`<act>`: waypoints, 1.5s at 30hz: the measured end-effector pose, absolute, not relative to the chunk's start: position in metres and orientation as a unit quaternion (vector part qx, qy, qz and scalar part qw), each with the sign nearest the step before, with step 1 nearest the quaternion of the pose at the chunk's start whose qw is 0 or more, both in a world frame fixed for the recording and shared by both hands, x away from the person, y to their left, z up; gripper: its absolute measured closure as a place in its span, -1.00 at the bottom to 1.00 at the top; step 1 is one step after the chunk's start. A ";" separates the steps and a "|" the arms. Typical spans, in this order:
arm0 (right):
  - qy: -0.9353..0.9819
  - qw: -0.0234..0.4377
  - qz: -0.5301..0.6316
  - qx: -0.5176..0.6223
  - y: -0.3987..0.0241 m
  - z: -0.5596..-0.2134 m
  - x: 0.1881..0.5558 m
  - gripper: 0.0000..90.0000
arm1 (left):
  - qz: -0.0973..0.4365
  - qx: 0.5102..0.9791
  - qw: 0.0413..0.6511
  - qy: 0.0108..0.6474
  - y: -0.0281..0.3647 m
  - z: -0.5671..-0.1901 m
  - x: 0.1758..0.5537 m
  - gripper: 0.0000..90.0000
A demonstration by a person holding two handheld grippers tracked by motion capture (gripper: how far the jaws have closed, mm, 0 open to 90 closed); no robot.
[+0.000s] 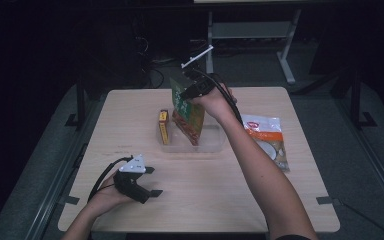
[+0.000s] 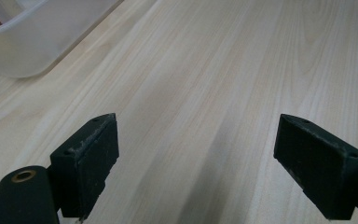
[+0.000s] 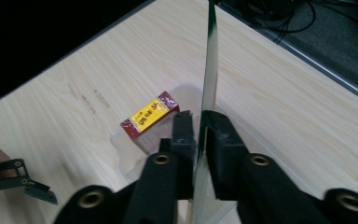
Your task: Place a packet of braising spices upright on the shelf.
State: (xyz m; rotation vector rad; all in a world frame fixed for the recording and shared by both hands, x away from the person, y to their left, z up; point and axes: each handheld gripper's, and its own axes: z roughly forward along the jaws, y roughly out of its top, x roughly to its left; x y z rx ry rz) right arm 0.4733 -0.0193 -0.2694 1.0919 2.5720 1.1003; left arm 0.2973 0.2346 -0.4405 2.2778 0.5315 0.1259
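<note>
My right gripper (image 1: 183, 95) is shut on the top edge of a flat green and orange packet (image 1: 188, 111), which it holds upright and partly down in a clear plastic container (image 1: 215, 142) at mid table. In the right gripper view the jaws (image 3: 196, 120) pinch the packet (image 3: 210, 65), seen edge-on. A red and yellow box (image 1: 164, 126) (image 3: 150, 117) stands at the container's left end. My left gripper (image 1: 153, 181) rests on the table near the front left. It is open, with bare wood between its jaws (image 2: 196, 140).
A white and orange bag (image 1: 269, 141) lies flat on the table right of the container. The container's corner (image 2: 25, 44) shows at the upper left of the left gripper view. Cables and metal table legs (image 1: 286, 55) sit on the dark floor beyond the far edge.
</note>
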 end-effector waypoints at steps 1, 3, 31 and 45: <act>0.855 0.067 0.368 0.360 -0.021 -0.268 0.473 0.59 | 0.049 0.896 0.389 0.210 0.235 -0.440 0.297 -0.70; 0.853 0.064 0.373 0.360 -0.024 -0.266 0.470 0.38 | 0.050 0.898 0.386 0.207 0.235 -0.440 0.298 -0.70; 0.829 0.113 0.426 0.343 -0.106 -0.260 0.409 -0.21 | 0.048 0.893 0.390 0.220 0.237 -0.441 0.298 -0.70; 0.832 0.133 0.424 0.331 -0.140 -0.300 0.371 -0.20 | 0.054 0.896 0.384 0.218 0.237 -0.439 0.298 -0.70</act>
